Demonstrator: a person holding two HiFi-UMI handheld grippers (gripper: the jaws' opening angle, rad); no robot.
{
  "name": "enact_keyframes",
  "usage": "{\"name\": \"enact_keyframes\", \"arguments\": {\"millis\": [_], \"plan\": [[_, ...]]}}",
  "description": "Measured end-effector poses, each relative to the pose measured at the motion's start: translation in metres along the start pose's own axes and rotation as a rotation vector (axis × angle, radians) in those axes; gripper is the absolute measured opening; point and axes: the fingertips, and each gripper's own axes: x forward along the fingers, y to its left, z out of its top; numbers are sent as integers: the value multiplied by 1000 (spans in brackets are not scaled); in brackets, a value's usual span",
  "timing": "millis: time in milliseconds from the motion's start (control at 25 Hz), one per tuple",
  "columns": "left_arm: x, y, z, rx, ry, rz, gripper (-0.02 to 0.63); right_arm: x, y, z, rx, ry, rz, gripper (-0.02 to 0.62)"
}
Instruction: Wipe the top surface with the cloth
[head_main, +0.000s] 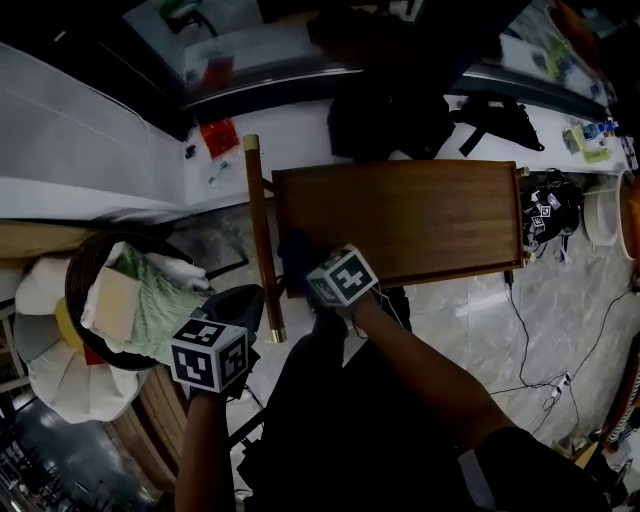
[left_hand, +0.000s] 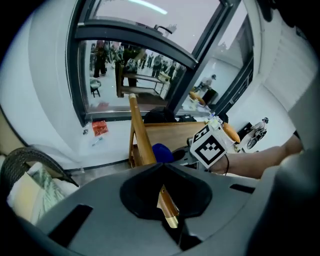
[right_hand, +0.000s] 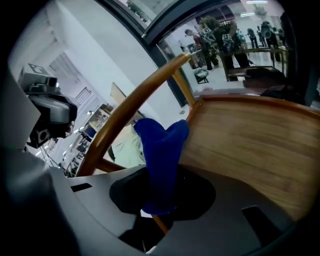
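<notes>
Two grippers are busy at the near left corner of the wooden worktop (head_main: 420, 215). The right gripper (right_hand: 159, 199) is clamped on a blue cloth (right_hand: 161, 150), which bunches up out of its jaws and stands right at that corner, beside the worktop's left edge. I cannot tell whether the cloth actually presses on the wood. The left gripper (left_hand: 167, 202) is closed on the brass-capped near end of a wooden pole (head_main: 258, 230) that runs along the worktop's left edge, just beside it.

The wipe looks to be only starting, since nearly all of the top lies beyond the cloth, toward the worktop's far and right sides. To do it well, the right gripper should tip down until the bunched end flattens on the wood, so that cloth and not jaw tips bears on the surface. Then it should sweep in straight, overlapping passes from the left edge to the right one, working from the near edge to the far. Light, even pressure is enough — and the left gripper's hold on the pole should stay firm so the piece does not shift under the strokes.

The right forearm slants in from the worktop's near right side toward the corner, its marker cube turned upward. The left forearm comes straight in from the near side and stops short of the worktop
</notes>
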Motion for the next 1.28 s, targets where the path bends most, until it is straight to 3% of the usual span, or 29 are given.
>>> {"name": "enact_keyframes", "arguments": {"millis": [240, 440, 560, 760, 1280], "plan": [[-5, 9, -9, -16, 2, -23, 11, 36, -1, -12, 9, 74, -25, 101], [-2, -9, -6, 3, -7, -44, 11, 36, -2, -20, -29, 133, -22, 101], [7, -26, -2, -2, 0, -64, 11, 25, -23, -26, -49, 139, -65, 101], [25, -61, 16, -2, -8, -85, 11, -15, -55, -46, -9, 138, -74, 101], [127, -204, 73, 86, 12, -172, 11, -175, -210, -120, 102, 113, -197, 101]]}}
